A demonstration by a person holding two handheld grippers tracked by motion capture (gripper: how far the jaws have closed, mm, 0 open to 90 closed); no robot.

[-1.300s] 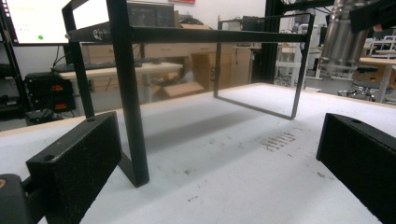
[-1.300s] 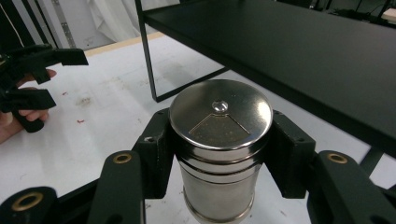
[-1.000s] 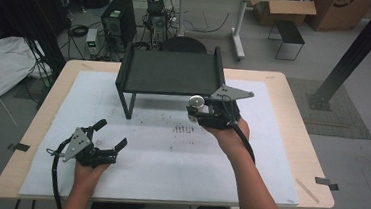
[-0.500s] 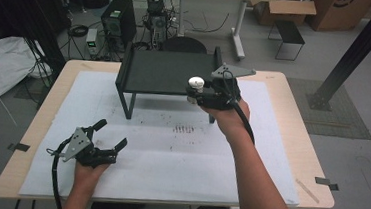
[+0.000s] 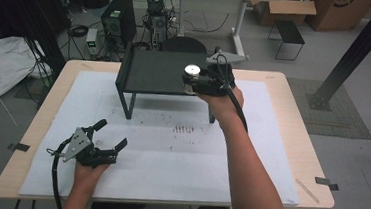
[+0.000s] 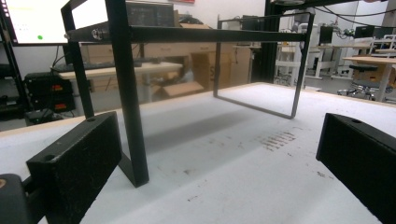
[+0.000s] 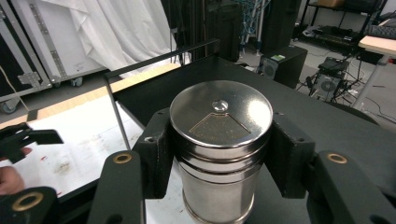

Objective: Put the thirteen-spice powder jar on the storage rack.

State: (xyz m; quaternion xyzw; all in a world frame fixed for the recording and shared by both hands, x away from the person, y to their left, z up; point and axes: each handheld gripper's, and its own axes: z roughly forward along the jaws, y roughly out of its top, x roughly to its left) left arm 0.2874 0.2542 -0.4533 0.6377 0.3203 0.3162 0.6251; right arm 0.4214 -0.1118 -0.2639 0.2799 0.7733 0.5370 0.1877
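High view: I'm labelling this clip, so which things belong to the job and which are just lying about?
In the job:
- metal canister, clamped in the right gripper
- black shelf, canister held above it
- left gripper, open, idle on the white sheet

Lying about:
- computer tower
- cardboard box
- small black stool

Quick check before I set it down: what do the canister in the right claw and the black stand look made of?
Canister: looks like polished metal, likely steel; its lid mirrors light and the wall shows bright ridges. Black stand: apparently matte painted or coated metal, judging by thin rigid bar legs and a flat dull top; the coating type is unclear.
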